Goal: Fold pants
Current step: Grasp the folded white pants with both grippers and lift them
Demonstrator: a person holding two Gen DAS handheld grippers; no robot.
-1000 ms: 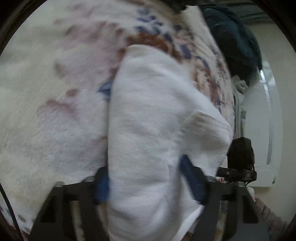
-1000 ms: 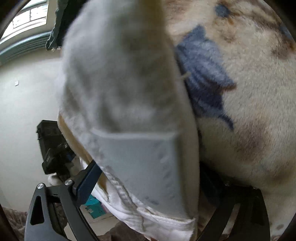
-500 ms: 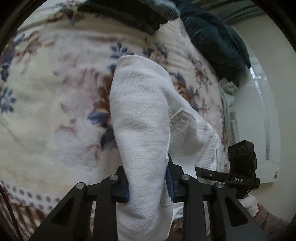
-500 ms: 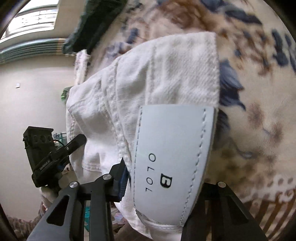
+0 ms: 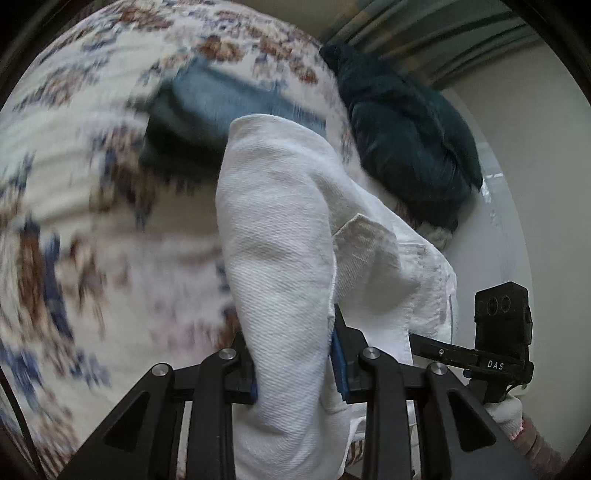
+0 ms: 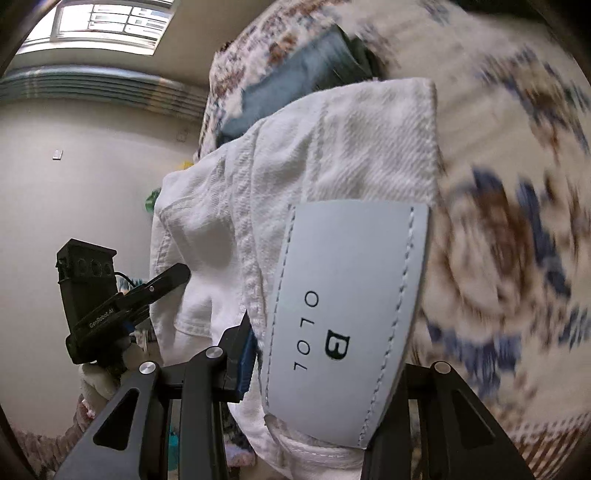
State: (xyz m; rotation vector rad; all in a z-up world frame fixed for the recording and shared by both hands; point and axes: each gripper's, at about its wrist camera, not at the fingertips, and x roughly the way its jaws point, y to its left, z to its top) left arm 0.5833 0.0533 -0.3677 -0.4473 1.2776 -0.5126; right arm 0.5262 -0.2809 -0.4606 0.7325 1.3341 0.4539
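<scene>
The white pants (image 5: 280,258) are bunched and held up off the flowered blanket (image 5: 74,221) by both grippers. My left gripper (image 5: 293,369) is shut on one thick fold of the white cloth. My right gripper (image 6: 325,362) is shut on the waistband end, where a pale grey brand patch (image 6: 347,314) faces the camera. The pants (image 6: 295,166) hang between the two grippers. Each gripper shows in the other's view, the right one (image 5: 495,354) and the left one (image 6: 110,306). The right gripper's right finger is hidden behind the patch.
A folded blue-grey garment (image 5: 221,110) lies on the blanket further back; it also shows in the right wrist view (image 6: 295,74). A dark teal bundle (image 5: 406,147) lies at the bed's far right edge. A wall and a window (image 6: 103,26) are to the left.
Both grippers have closed on the pants and lifted them away from the blanket. The views have pulled back, and the folded blue-grey garment has come into sight.
</scene>
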